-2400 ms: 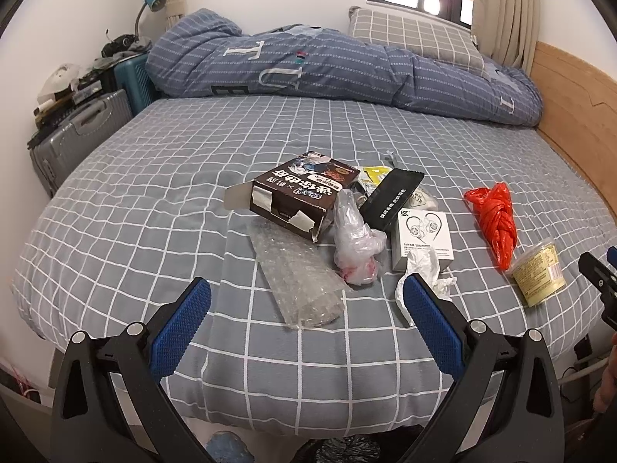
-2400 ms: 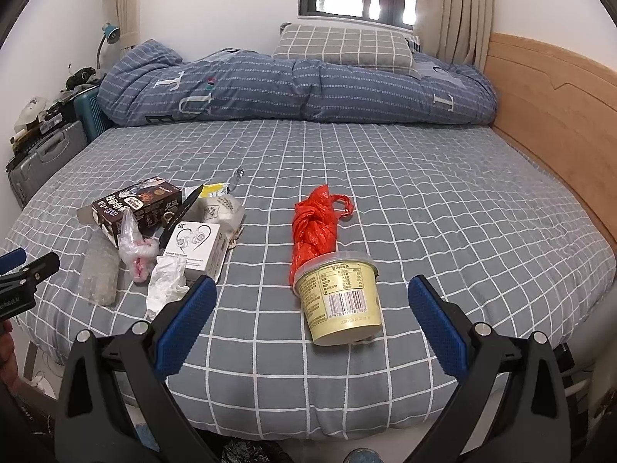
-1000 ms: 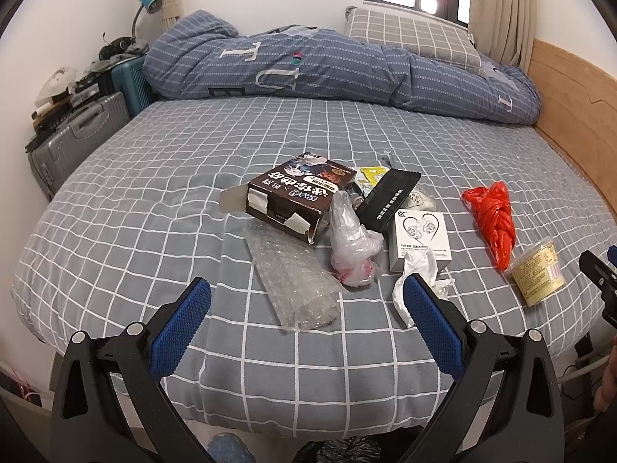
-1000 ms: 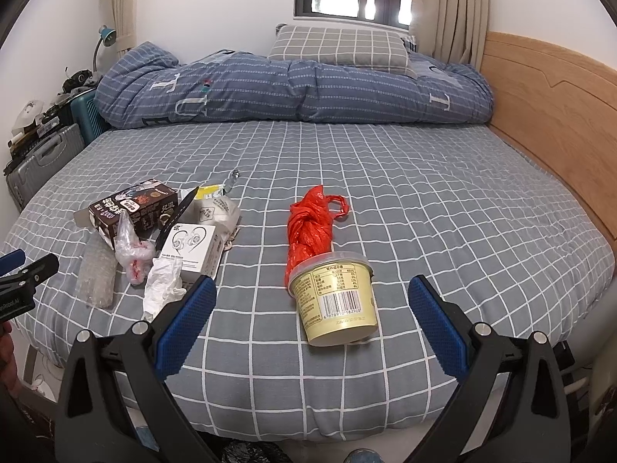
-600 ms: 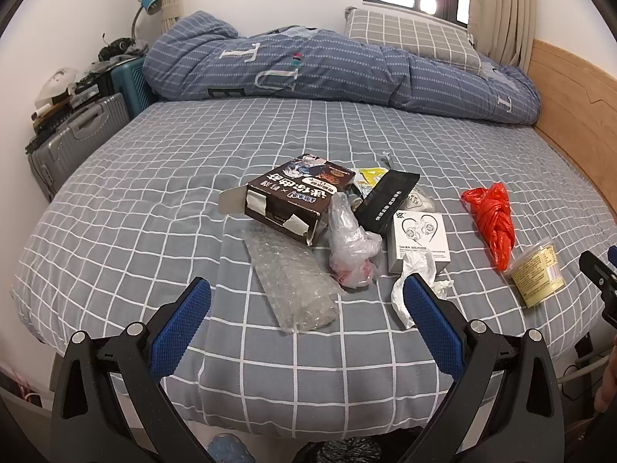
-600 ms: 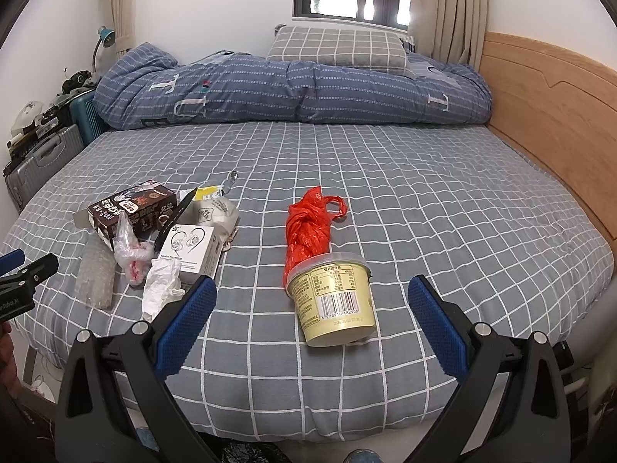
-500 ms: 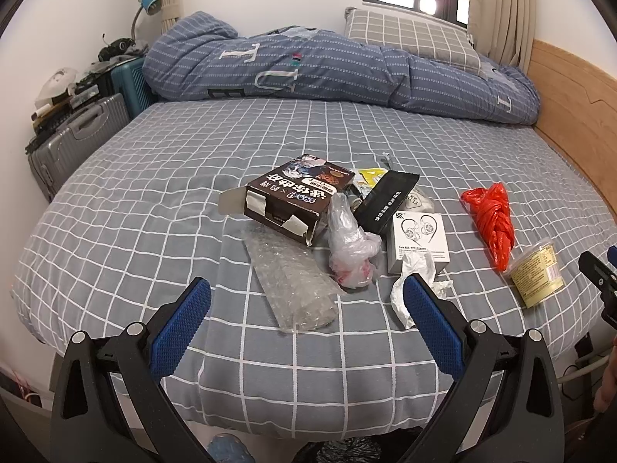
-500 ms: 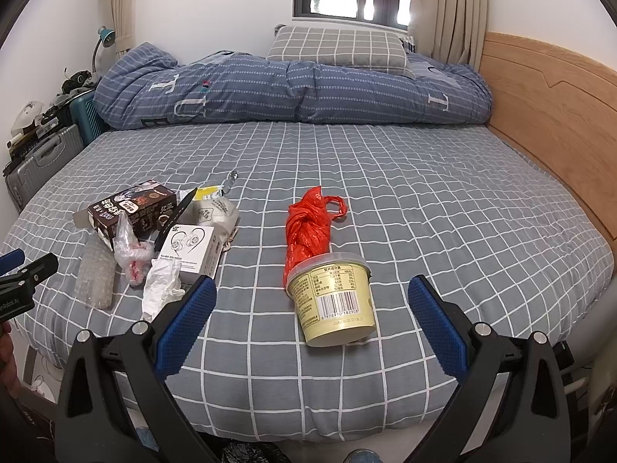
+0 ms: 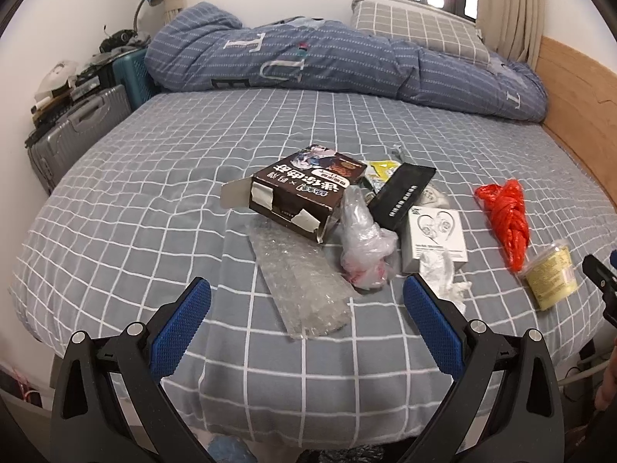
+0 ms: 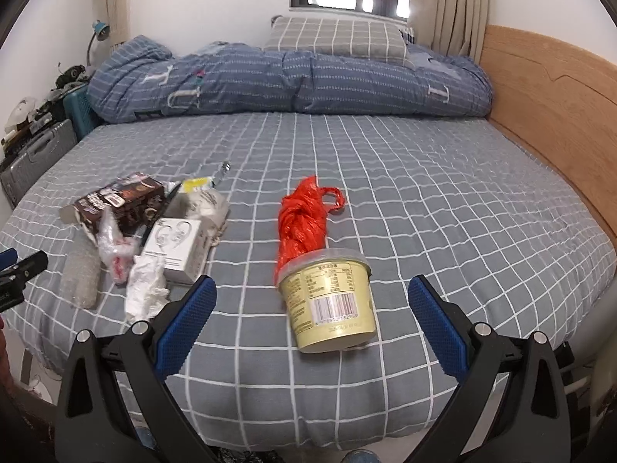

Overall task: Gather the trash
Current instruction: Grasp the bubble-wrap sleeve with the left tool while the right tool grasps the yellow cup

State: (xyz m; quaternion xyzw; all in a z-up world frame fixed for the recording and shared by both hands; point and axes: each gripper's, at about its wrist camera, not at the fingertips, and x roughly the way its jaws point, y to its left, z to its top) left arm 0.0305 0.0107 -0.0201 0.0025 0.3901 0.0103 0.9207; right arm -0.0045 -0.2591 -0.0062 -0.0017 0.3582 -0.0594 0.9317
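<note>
Tub (image 10: 331, 301) before bag (image 10: 302, 220) on bed (image 10: 443, 200)

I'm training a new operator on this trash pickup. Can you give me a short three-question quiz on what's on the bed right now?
1. True or false: the left gripper holds the bubble wrap.
2. Which item lies closest in front of the right gripper? A) yellow tub B) brown box C) pillow
3. Fill in: the red plastic bag touches the tub's ____ end.

Key: 1 false, both grippers are open and empty; 2 A; 3 lid.
</note>
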